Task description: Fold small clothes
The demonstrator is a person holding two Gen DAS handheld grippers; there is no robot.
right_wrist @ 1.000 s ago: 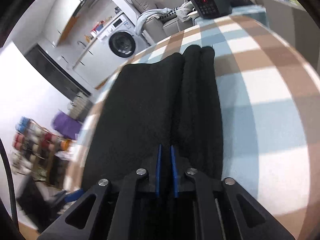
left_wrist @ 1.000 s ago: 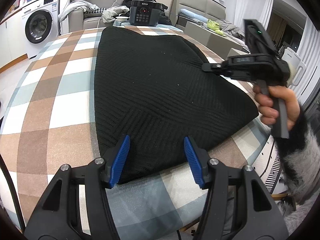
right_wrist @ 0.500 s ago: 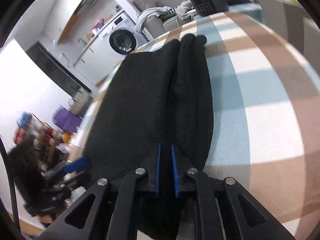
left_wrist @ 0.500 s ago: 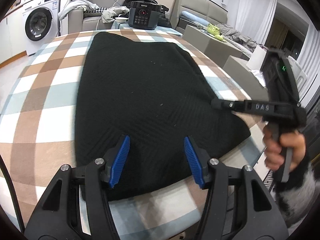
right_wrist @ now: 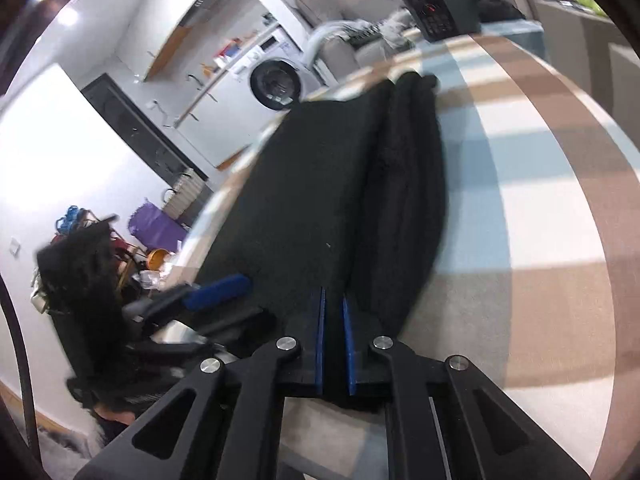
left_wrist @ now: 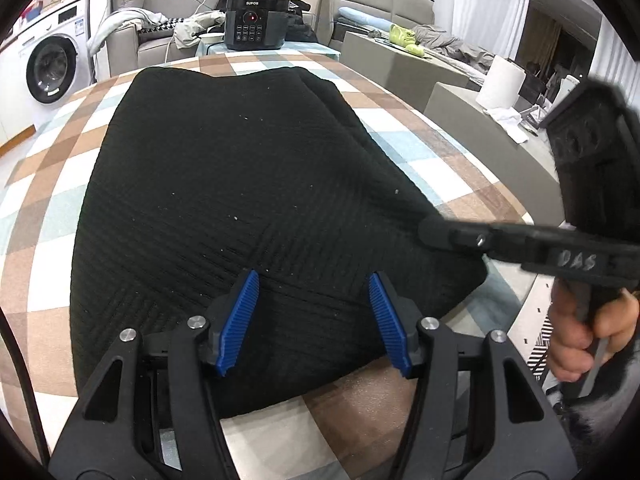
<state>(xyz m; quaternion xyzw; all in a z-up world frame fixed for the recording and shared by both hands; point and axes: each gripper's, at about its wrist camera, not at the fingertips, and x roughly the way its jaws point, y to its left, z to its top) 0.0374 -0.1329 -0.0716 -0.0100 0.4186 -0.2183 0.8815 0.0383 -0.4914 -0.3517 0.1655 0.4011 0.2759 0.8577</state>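
Even, cool indoor light fills both views, with soft, faint shadows. In the right wrist view two ceiling lamps point(right_wrist: 54, 4) glare at the upper left, and the left side smears with motion blur. Fisheye curvature bends the checked tablecloth point(left_wrist: 424, 168), and dark vignetting rings every frame edge.

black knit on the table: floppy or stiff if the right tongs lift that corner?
Likely floppy: the black knit garment lies in soft folds along one side, so it should drape. Probably not slippery: ribbed texture, and the right tongs are shut on its edge. Probably drags on the checked tablecloth.
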